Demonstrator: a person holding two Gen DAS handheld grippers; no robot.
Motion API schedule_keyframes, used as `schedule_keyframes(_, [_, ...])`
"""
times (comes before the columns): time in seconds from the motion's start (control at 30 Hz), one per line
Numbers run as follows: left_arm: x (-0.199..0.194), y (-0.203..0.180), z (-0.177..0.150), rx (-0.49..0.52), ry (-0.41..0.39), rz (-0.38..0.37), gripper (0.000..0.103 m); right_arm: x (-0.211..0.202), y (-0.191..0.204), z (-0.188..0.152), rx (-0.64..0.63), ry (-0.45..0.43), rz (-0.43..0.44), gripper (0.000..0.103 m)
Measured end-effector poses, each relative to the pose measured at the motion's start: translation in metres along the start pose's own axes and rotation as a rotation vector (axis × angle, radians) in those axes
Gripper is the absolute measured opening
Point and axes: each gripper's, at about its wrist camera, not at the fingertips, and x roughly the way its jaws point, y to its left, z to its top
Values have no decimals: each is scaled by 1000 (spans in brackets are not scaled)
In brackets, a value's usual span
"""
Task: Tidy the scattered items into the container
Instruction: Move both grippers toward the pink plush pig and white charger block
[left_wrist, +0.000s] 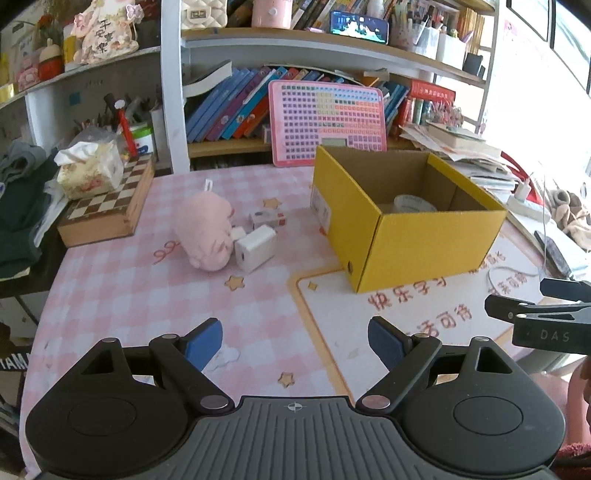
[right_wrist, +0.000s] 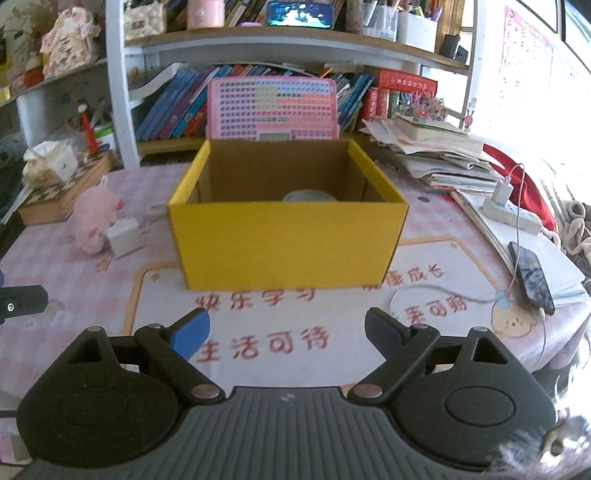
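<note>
One tape roll (left_wrist: 414, 204) already lies inside my yellow box (left_wrist: 406, 236) mid-desk. Toward the desk's left edge, the pink plush (left_wrist: 207, 232), white charger (left_wrist: 256, 248) and small box (left_wrist: 267, 218) remain. My left claw (left_wrist: 295, 341) and right claw (right_wrist: 287, 332) gape empty.

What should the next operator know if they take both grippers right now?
Left gripper: open, empty, above the mat.
Right gripper: open, empty, facing the box.
Box: open, upright, with a tape roll already inside.
Left of the box, on the mat: pink plush, white charger touching it, and a small white box just behind.
Left to do: put those three in the box. The left gripper looks nearer to them.
</note>
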Motion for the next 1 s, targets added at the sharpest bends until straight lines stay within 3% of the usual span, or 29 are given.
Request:
schedule_keyframes(0.33, [-3,22,-18,-42,56,11,88,0,39,-14,-74,54,52,92])
schedule_keyframes(0.5, [-3,28,-21,-39,51,31,88,2,59,-17,-131,71,90,92])
schedule_keyframes(0.7, [-8,22,-21,47,4,72,88,1,78,-16,-201,58,135,92])
schedule_keyframes(1.0, [-6,34,-22,14,15,74,88,7,91,-10,-225,51,161,92])
